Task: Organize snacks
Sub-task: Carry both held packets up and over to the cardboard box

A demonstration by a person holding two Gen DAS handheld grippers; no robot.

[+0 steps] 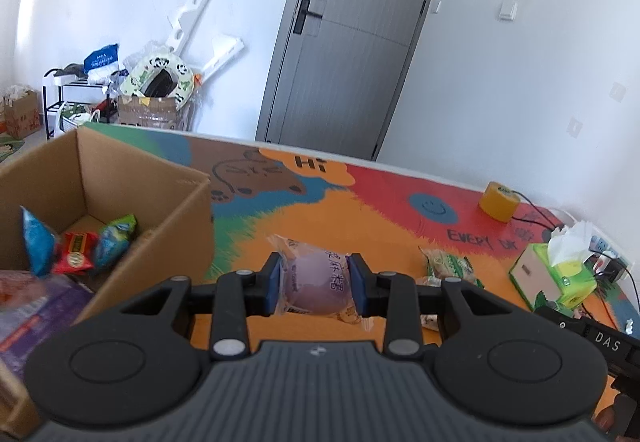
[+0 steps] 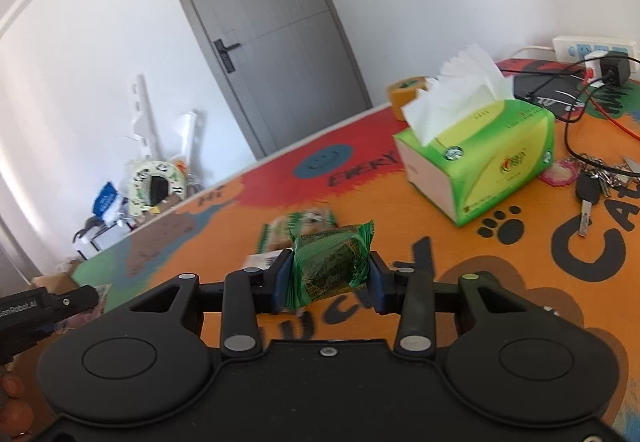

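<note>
My left gripper is shut on a purple round snack in a clear wrapper, held above the colourful table mat. An open cardboard box stands to its left with blue, red and green snack packets inside. My right gripper is shut on a green wrapped snack, held above the mat. A green-and-white packet lies on the mat beyond it; it also shows in the left wrist view.
A green tissue box stands on the right of the mat, also in the left wrist view. A yellow tape roll, keys, cables and a power strip lie at the far right. A purple package lies beside the box.
</note>
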